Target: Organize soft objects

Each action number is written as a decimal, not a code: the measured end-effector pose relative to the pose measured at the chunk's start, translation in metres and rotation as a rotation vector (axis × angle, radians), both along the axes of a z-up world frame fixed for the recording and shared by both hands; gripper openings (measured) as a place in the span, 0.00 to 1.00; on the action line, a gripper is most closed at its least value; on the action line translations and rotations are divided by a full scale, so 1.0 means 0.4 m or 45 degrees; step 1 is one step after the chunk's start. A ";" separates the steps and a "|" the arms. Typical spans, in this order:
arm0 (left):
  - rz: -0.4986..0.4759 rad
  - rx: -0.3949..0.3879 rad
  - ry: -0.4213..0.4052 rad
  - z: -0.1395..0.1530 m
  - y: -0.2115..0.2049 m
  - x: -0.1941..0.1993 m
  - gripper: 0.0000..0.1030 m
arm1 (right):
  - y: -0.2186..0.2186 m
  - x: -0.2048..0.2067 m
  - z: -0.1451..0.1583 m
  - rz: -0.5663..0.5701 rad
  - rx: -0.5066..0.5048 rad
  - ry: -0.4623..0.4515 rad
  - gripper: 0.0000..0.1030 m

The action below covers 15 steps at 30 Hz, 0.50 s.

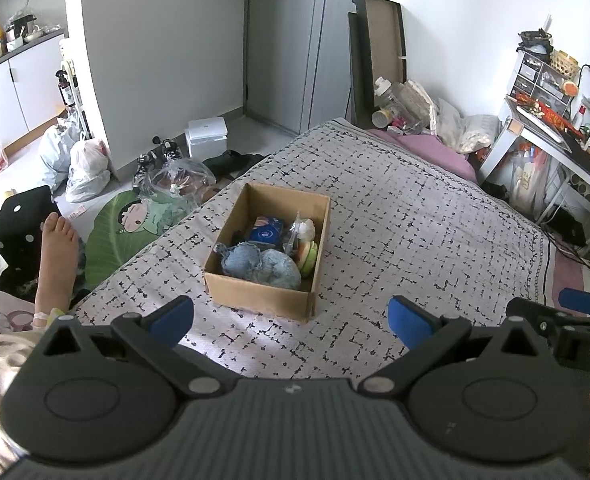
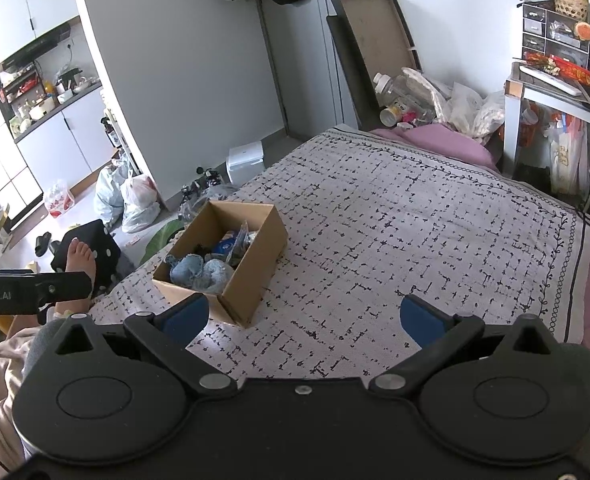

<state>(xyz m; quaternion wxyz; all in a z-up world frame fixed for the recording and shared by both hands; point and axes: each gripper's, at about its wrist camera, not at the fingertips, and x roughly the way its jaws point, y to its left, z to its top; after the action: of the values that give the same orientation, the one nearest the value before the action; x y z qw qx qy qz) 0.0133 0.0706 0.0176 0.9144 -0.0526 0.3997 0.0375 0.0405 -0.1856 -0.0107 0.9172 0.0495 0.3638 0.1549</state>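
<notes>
Wide bed under a white quilted coverlet with black dashed grid [image 1: 395,216], bare across most of its surface and soft underfoot for anything set on it. Near its left edge, an open brown cardboard box [image 1: 263,296], long side running away from the cameras, left wall close to the drop toward the floor. Inside, at the near end, a bundle of pale blue knitted fabric [image 1: 261,266]; beside it a green-and-cream round plush piece [image 1: 309,256]; behind those a dark blue printed packet [image 1: 265,232] and a crinkled clear plastic bag [image 1: 301,230]. No soft item visible loose on the coverlet, so probably late in the sorting.

Left gripper [image 1: 291,316] hovering short of the box, blue-padded fingers [image 1: 173,316] spread wide, nothing between them. Right gripper [image 2: 305,318] likewise splayed and empty, off to the right of the box over bare coverlet.

Risks from here, as a judgement: shoving the light box sideways while reaching in, sliding it off the mattress edge; snagging loose knit on a finger pad and dragging the bundle back out on withdrawal; pinching the slippery plastic bag together with the fabric; the two grippers clashing if both go for the narrow opening at once.
</notes>
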 end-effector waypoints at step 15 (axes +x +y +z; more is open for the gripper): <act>0.001 -0.002 -0.006 0.009 0.004 -0.001 1.00 | 0.000 0.001 -0.001 -0.014 -0.004 -0.003 1.00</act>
<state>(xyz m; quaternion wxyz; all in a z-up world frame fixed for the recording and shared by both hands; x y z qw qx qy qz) 0.0127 0.0723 0.0211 0.9153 -0.0538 0.3974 0.0375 0.0409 -0.1855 -0.0109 0.9185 0.0498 0.3626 0.1493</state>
